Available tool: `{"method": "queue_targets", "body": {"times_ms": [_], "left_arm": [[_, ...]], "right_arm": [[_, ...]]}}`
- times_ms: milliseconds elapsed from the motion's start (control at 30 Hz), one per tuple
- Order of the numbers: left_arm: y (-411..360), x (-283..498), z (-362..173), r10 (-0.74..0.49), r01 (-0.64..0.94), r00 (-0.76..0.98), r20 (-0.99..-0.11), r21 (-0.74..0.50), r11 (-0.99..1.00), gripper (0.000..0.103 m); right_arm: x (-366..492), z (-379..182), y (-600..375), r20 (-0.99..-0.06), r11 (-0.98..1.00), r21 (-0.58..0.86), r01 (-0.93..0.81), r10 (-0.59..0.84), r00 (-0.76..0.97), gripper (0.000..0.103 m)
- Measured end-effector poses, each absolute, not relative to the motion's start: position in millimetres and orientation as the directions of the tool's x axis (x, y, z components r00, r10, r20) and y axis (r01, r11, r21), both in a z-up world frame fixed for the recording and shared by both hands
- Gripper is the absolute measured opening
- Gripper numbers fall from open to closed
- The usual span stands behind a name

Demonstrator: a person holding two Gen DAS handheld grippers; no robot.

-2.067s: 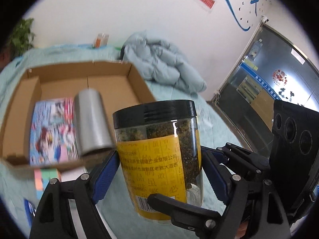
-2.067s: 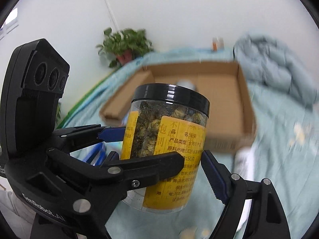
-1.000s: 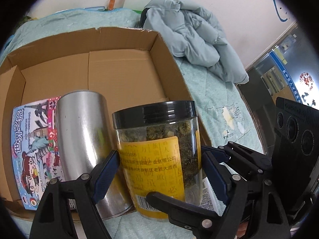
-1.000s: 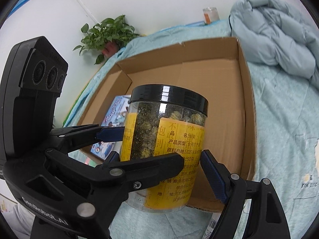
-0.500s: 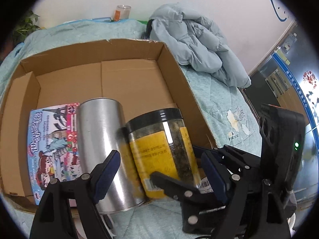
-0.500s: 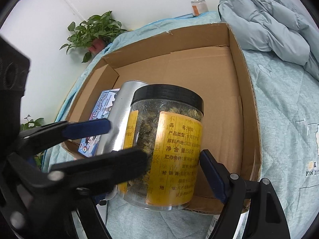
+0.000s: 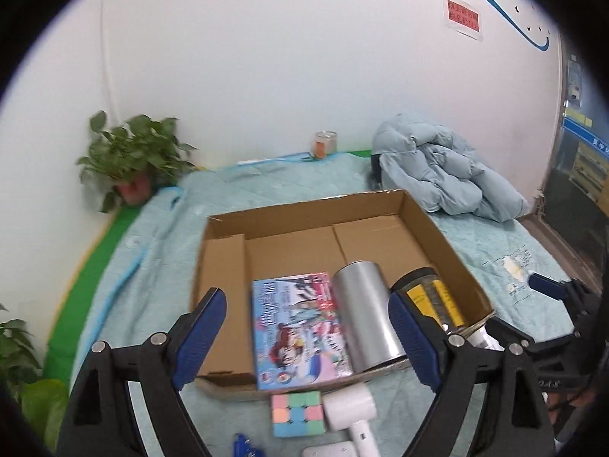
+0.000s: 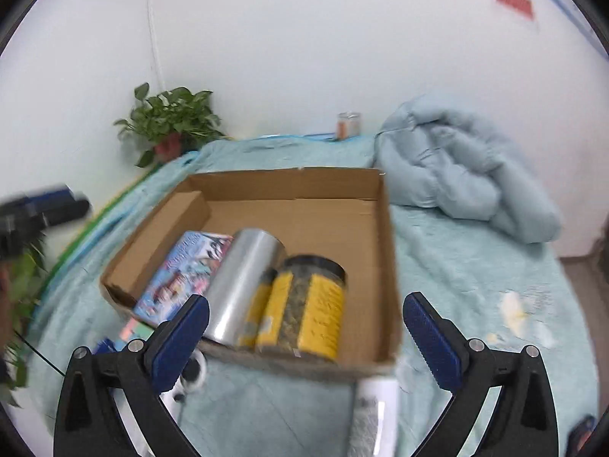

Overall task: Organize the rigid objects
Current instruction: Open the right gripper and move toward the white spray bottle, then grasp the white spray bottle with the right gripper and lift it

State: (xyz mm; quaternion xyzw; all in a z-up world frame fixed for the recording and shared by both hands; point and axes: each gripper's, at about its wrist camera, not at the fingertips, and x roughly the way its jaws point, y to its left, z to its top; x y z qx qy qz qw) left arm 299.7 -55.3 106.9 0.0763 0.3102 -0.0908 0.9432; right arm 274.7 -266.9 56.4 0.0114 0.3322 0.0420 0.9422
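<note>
The yellow-labelled jar with a black lid [image 8: 304,310] lies on its side in the cardboard box [image 8: 384,251], by its right wall, next to a silver can [image 8: 239,285] and a colourful book [image 8: 182,274]. In the left wrist view the jar [image 7: 434,301], can [image 7: 365,316] and book [image 7: 297,327] lie in the box [image 7: 224,266]. My left gripper [image 7: 308,337] is open and empty, pulled back above the box's near edge. My right gripper [image 8: 304,331] is open and empty, in front of the box.
A pastel puzzle cube [image 7: 298,413], a white roll-like item [image 7: 350,407] and a small blue object [image 7: 243,445] lie on the teal bedding before the box. A white tube [image 8: 375,411] lies near the right gripper. A folded grey-blue quilt [image 7: 445,167] and potted plant [image 7: 133,163] sit behind.
Both grippers held the jar and lowered it into the box beside the silver can. They have let go, opened and pulled back and up; the jar now lies in the box.
</note>
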Motion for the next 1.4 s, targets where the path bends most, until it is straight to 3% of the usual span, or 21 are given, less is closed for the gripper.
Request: {"method": "queue_targets", "body": {"times_ms": [267, 500, 700, 900, 1067, 1133, 1267, 1400], "left_arm": [[-41, 245, 87, -0.133, 0.163, 0.81, -0.572, 0.001, 0.987, 0.088], [-35, 233, 93, -0.161, 0.246, 0.769, -0.619, 0.054, 0.968, 0.088], [-57, 233, 31, -0.346, 0.271, 0.651, -0.676, -0.218, 0.937, 0.088], [-86, 224, -25, -0.426, 0.305, 0.512, -0.746, -0.306, 0.902, 0.088], [-108, 226, -41, -0.44, 0.329, 0.471, -0.765, -0.311, 0.892, 0.088], [-115, 230, -44, -0.463, 0.338, 0.448, -0.765, -0.334, 0.88, 0.088], [-125, 236, -46, -0.485, 0.346, 0.411, -0.772, -0.361, 0.866, 0.088], [-132, 237, -46, -0.506, 0.368, 0.384, -0.772, -0.375, 0.851, 0.088]], "right_arm": [[203, 31, -222, -0.646, 0.998, 0.034, -0.047, 0.058, 0.761, 0.103], [168, 33, -201, -0.615, 0.999, 0.018, -0.049, 0.05, 0.787, 0.103], [157, 24, -208, -0.626, 0.999, 0.026, -0.03, 0.039, 0.779, 0.102], [143, 1, -265, -0.651, 0.996, 0.053, 0.074, -0.022, 0.758, 0.102], [133, -20, -293, -0.656, 0.998, 0.063, 0.001, 0.041, 0.754, 0.101], [139, -34, -308, -0.696, 0.994, 0.094, 0.049, 0.03, 0.717, 0.087], [150, -52, -323, -0.736, 0.988, 0.137, 0.076, 0.05, 0.675, 0.075], [159, -68, -324, -0.778, 0.986, 0.156, 0.056, 0.088, 0.622, 0.037]]}}
